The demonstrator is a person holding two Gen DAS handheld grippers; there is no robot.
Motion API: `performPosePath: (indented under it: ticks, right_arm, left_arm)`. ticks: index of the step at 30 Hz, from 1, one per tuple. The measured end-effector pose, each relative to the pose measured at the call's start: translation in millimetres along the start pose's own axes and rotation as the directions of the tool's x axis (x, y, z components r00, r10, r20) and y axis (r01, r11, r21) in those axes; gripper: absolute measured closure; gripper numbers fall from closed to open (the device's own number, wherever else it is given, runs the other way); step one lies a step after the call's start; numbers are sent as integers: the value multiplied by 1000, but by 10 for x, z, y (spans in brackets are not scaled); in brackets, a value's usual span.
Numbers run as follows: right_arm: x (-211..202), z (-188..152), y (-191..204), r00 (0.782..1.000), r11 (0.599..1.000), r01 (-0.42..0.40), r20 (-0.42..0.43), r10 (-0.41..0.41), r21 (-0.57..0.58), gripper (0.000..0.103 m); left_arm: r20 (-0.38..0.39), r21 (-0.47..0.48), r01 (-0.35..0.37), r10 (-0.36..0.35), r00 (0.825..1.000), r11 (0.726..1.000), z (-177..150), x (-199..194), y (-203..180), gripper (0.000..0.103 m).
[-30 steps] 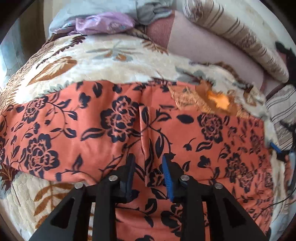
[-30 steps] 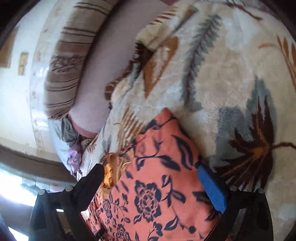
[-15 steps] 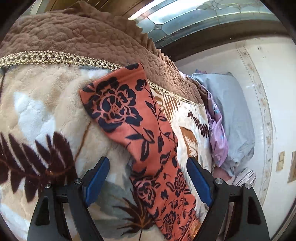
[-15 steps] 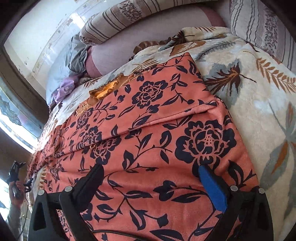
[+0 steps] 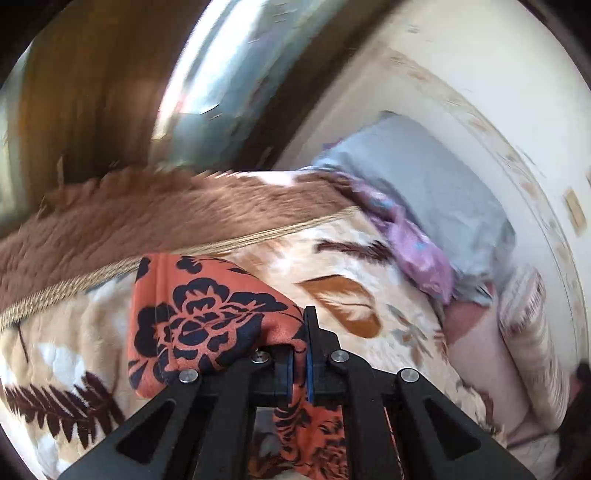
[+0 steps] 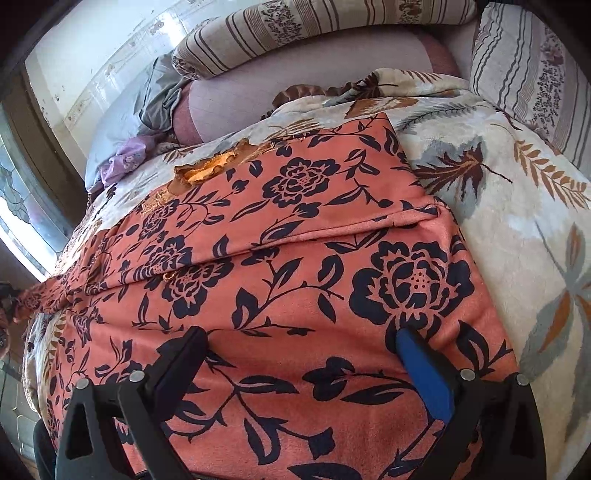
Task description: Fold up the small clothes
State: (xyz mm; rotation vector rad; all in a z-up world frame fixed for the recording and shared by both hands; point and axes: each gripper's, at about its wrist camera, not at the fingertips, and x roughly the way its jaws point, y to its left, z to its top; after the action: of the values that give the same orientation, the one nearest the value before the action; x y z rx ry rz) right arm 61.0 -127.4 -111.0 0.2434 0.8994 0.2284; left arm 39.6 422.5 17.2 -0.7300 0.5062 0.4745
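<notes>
Since it drapes and creases wherever lifted, I list the orange floral garment (image 6: 295,280) as light, limp, soft cloth, spread flat over the leaf-print blanket (image 6: 517,206); I judge its corners and hems the best holds. My left gripper (image 5: 300,354), jaws just closed, pinches one bunched end of it. My right gripper (image 6: 301,365) hangs spread wide above the cloth, gripping nothing. Striped pillows (image 6: 314,33) lie beyond.
</notes>
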Motion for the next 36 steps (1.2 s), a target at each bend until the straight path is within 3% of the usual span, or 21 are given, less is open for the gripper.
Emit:
performPosePath:
  ticks: [1, 3, 6, 8, 10, 11, 12, 14, 15, 17, 19, 20, 21, 23, 25, 29, 30, 32, 35, 36]
  right_arm:
    - [-2, 4, -3, 1000, 1000, -3, 1, 3, 2, 1]
    - [-13, -5, -30, 1000, 1000, -20, 8, 20, 12, 1]
    - [-38, -9, -85, 998, 998, -56, 22, 55, 37, 1]
    - [-52, -10, -116, 997, 996, -76, 29, 75, 53, 1]
    - [-64, -3, -131, 996, 994, -87, 31, 85, 66, 1]
    - [-66, 7, -131, 996, 994, -89, 26, 87, 68, 1]
    - [-69, 21, -128, 996, 994, -90, 19, 89, 69, 1]
    - [-91, 69, -132, 995, 991, -101, -5, 102, 84, 1]
    - [-111, 102, -139, 993, 988, -115, -17, 117, 99, 0]
    - [-174, 200, -157, 987, 979, -153, -29, 159, 137, 0]
    - [-244, 324, -149, 979, 965, -200, -7, 204, 168, 0]
    - [-248, 402, -123, 974, 958, -223, -6, 228, 182, 0]
    - [-223, 483, -80, 965, 947, -255, -12, 262, 198, 0]
    - [-122, 666, 43, 940, 918, -326, -23, 340, 226, 0]
    - [86, 857, 196, 917, 896, -368, -60, 394, 249, 0]
    - [743, 1065, 466, 881, 868, -338, -202, 427, 363, 1]
    - [868, 1072, 530, 877, 866, -325, -221, 427, 381, 4]
    - [1061, 1072, 650, 890, 895, -247, -279, 361, 370, 19]
    - [1086, 1101, 815, 917, 936, -151, -310, 253, 317, 31]
    - [1088, 1124, 898, 919, 954, -135, -325, 221, 268, 58]
  left_arm:
    - [4, 92, 49, -49, 999, 995, -50, -68, -350, 98]
    - [-8, 264, 138, -141, 990, 955, -239, -178, -1034, 98]
    - [-81, 488, 256, -249, 965, 835, -773, -283, -2005, 98]
    - [-150, 589, 311, -277, 949, 746, -1260, -264, -2498, 98]
    - [-257, 642, 359, -251, 933, 677, -1799, -95, -2840, 97]
    - [-326, 663, 389, -221, 919, 640, -2085, 40, -2951, 89]
    - [-387, 680, 412, -180, 904, 607, -2374, 141, -3008, 65]
    - [-471, 704, 413, -55, 880, 577, -2860, 369, -2973, 42]
    - [-483, 718, 396, -1, 876, 572, -3002, 463, -2904, 42]
    - [-495, 712, 363, 63, 866, 601, -3079, 518, -2746, 42]
    - [-522, 652, 395, 5, 853, 648, -2920, 382, -2580, 42]
    - [-509, 631, 402, -37, 860, 663, -2802, 265, -2497, 38]
    - [-483, 625, 396, -66, 873, 673, -2729, 148, -2413, 31]
    - [-414, 621, 367, -108, 904, 693, -2482, -47, -2221, 25]
    - [-352, 581, 315, -117, 929, 750, -2235, -113, -1979, 23]
    - [-294, 451, 182, -47, 954, 874, -1829, 20, -1375, 23]
    - [-295, 414, 157, -31, 955, 896, -1765, 29, -1212, 23]
    - [-293, 361, 125, -15, 956, 924, -1705, 35, -946, 23]
    - [-281, 336, 92, 7, 960, 937, -1668, 35, -711, 23]
    - [-281, 327, 87, 9, 960, 941, -1662, 37, -651, 23]
